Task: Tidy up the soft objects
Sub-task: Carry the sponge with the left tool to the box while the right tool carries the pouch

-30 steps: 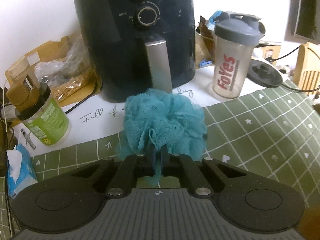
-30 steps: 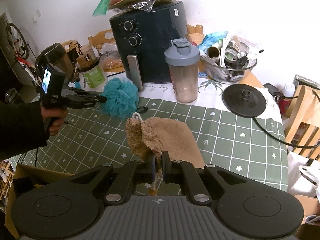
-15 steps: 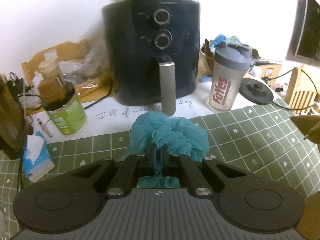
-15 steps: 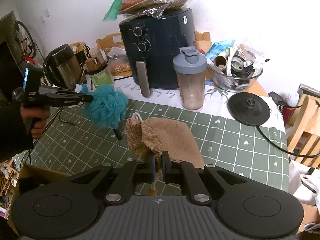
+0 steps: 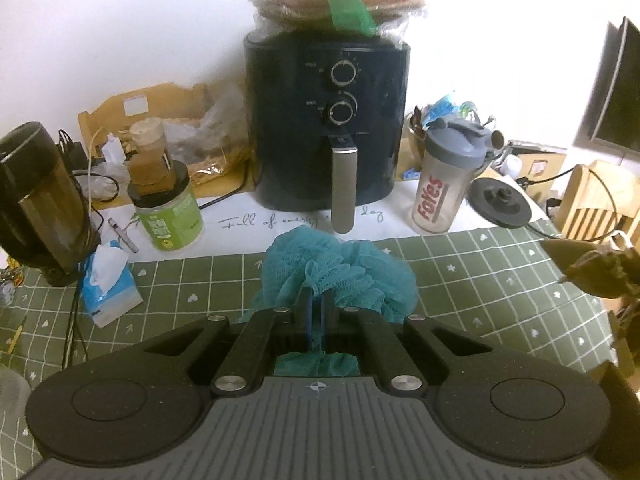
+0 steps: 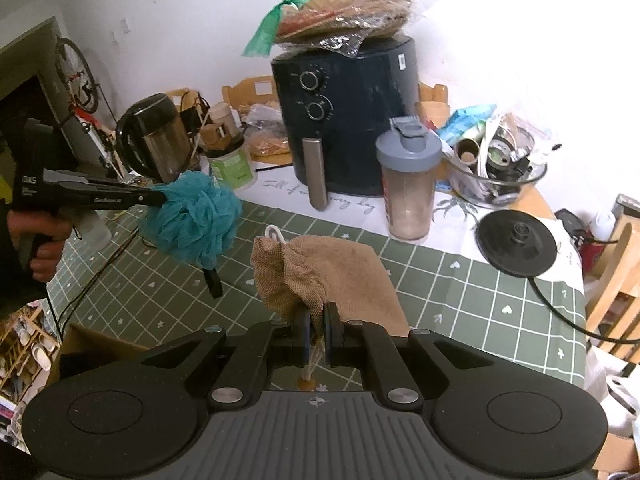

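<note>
Teal mesh: the loofah (image 6: 196, 216) is pinched in the left claw (image 5: 315, 304), pads pressed together on a bunch of netting, and it hangs clear of the worktop (image 6: 460, 280), up and to the left of the pouch as the right cam sees it. A short dark strap dangles under it. The person's hand (image 6: 38, 248) grips the left tool's handle at the far left edge.

Burlap pouch (image 6: 320, 276) is nipped at its gathered mouth by the right claw (image 6: 315, 320), pads shut on the cloth w/ the drawstring hanging below them. The neck stands up off the green grid cloth; the body lies flat behind it, long axis running away from the right claw toward the shaker (image 6: 410, 188). Mouth points toward the loofah's side, white cord loop at the top.

Key relation, as I judge it: loofah sits just beside and above the pouch mouth, left of it, so the left hand is the nearer one to bring it in while the right keeps the neck up. From the left cam the pouch (image 5: 592, 272) shows only at the far right edge, i.e. the move would go rightward and down. Can't tell whether the mouth is open wide enough; loofah looks bulkier than the neck, prob. needs squashing in.

Fryer (image 5: 328, 128), kettle (image 6: 154, 140) and tissue pack (image 5: 108, 280) stand behind, well apart.
</note>
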